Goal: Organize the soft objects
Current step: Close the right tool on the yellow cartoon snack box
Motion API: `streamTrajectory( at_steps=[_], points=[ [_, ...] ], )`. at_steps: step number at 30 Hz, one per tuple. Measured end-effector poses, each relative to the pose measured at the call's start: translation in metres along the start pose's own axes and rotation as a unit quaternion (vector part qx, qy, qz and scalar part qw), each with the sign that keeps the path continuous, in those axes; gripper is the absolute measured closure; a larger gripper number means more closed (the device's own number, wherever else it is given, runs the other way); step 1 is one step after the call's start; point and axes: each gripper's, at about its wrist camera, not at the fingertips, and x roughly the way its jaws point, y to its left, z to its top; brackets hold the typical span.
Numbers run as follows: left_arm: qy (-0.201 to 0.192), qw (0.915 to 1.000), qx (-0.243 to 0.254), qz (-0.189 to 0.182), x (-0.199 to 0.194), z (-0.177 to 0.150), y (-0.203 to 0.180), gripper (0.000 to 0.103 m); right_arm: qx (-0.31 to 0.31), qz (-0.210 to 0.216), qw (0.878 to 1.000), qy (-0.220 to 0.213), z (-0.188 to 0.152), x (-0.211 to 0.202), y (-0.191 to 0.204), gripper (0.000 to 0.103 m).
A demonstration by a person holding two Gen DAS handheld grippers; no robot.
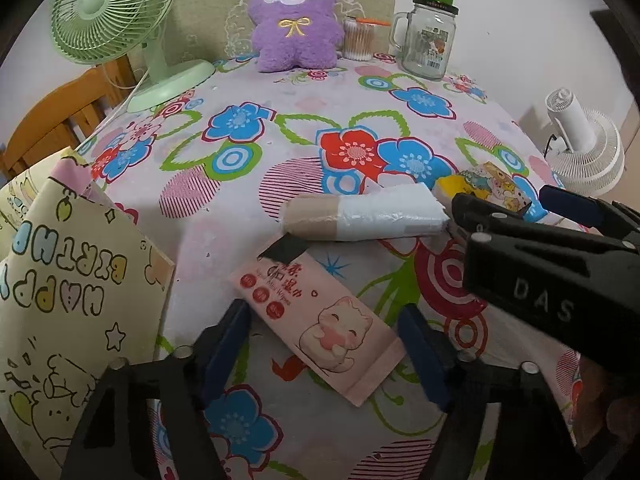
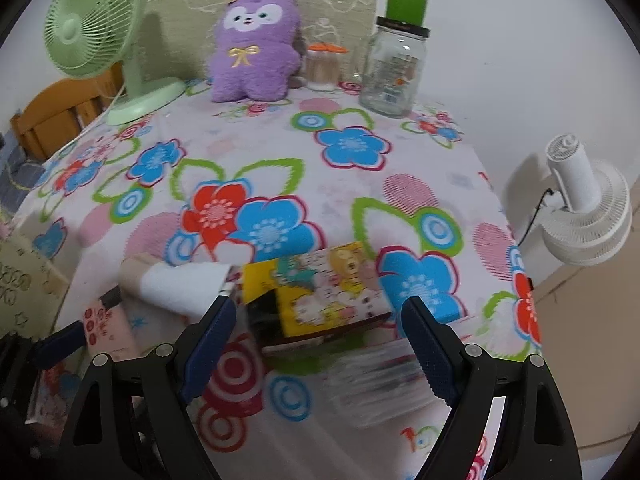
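A pink pack of wet wipes with a cat picture lies on the flowered tablecloth between the open jaws of my left gripper. Beyond it lies a white and beige roll, also in the right wrist view. A yellow cartoon tissue pack lies in front of my open right gripper, which also shows at the right of the left wrist view. A purple plush toy sits at the far edge of the table.
A yellow cartoon paper bag stands at the left. A green fan, a cotton-swab jar and a glass mug jar stand at the back. A white fan stands off the table's right edge. A wooden chair is at the left.
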Motion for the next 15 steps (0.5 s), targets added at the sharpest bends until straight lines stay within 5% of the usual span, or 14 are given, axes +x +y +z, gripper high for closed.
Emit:
streamTrajectory(
  at_steps=[7, 15],
  points=[
    [-0.004, 0.9999, -0.009, 0.0, -0.002, 0.002, 0.005, 0.049, 0.003, 0.002, 1.0, 0.007, 0.003, 0.01, -0.003, 0.016],
    [-0.007, 0.9999, -0.013, 0.003, -0.001, 0.002, 0.006, 0.052, 0.017, 0.019, 0.999, 0.037, -0.002, 0.027, -0.001, 0.016]
  ],
)
